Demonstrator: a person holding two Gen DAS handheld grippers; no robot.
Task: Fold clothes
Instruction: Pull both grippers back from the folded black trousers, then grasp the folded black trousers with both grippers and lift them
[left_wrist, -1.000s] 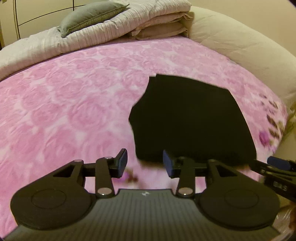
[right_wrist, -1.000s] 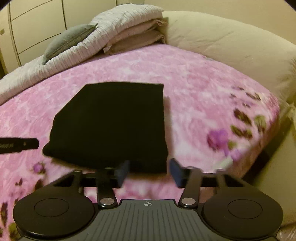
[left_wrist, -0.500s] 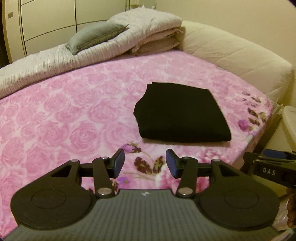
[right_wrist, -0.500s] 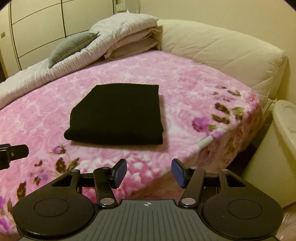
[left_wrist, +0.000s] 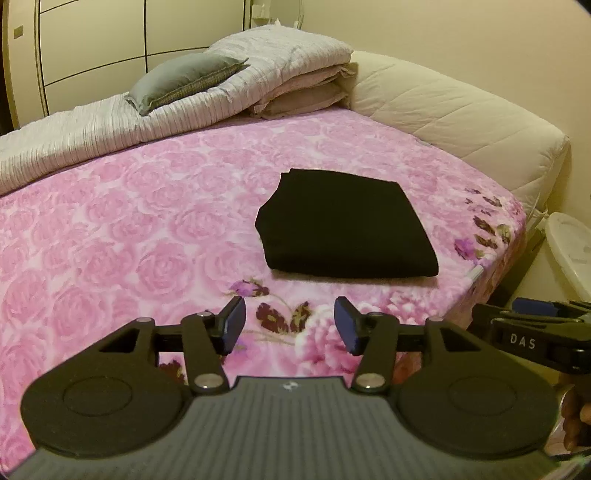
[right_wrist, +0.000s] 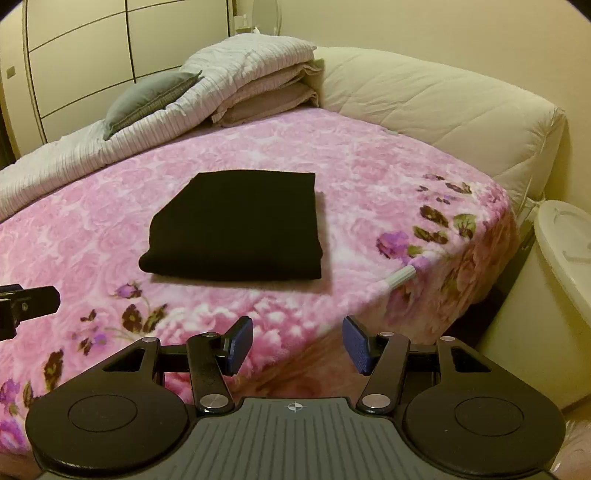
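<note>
One black cloth garment (left_wrist: 343, 229) lay folded into a neat flat rectangle on the pink rose-patterned blanket (left_wrist: 110, 229). We held the left gripper (left_wrist: 288, 325) and right gripper (right_wrist: 299, 343) wide apart and empty, short of it. We saw no other clothes left unfolded.

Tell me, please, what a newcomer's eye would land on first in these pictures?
Most striking is the black folded garment, lying flat as a neat rectangle near the corner of the pink rose-patterned blanket. Next come the two open claws, left claw and right claw, both empty and short of it. Behind, a grey pillow rests on white bedding.
</note>
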